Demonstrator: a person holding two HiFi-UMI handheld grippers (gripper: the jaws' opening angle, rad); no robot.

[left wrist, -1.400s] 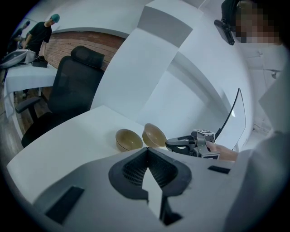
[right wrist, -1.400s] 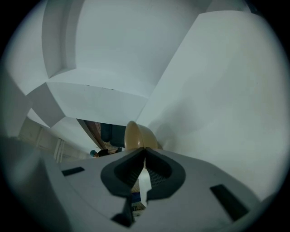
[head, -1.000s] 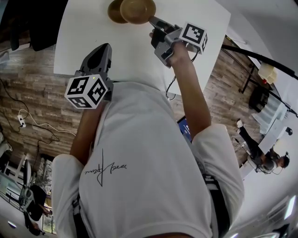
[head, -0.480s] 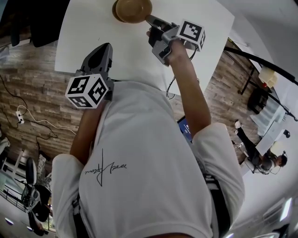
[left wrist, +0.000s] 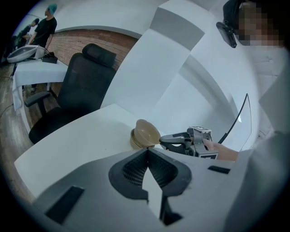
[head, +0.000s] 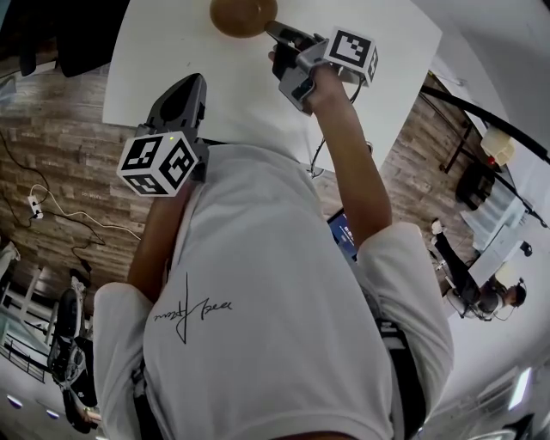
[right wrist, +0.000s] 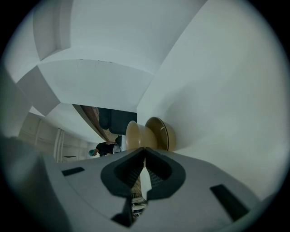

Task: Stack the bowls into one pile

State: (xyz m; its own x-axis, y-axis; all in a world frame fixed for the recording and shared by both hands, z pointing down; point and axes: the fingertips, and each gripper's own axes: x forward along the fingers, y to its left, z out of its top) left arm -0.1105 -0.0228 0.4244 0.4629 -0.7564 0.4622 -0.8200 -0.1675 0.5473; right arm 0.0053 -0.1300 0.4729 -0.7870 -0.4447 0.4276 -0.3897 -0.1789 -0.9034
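Since a second ago the right gripper [head: 277, 34] has carried the upper bowl [head: 242, 15] leftward across the far end of the table [head: 172, 51]. The two discs that then lay side by side, only overlapping, now read from the head view as a single round shape. That table is the largest thing here, a flat, matte white slab with a sharp edge, and it is bare apart from the bowls. The left gripper [head: 191, 82] hangs low over the near edge, well apart from the work. Its ribbed dark pads are pressed together with nothing between them. The right gripper is clamped on the rim of the upper bowl, and its jaws are drawn in to a thin slit around that rim. From the left gripper view the upper bowl sits tilted, its mouth tipped up and toward the holding jaws. It rests partly inside the lower bowl [left wrist: 133, 141], which stands flat on the table beneath it. Both are small round bowls in a smooth tan finish that looks like wood or glazed ceramic. They have flared walls and a narrower foot, and the lower one's rim looks slightly darker. I judge the stack nearly made. The bowl is placed over its mate but not yet level or released, so settling it flat and letting go remain.
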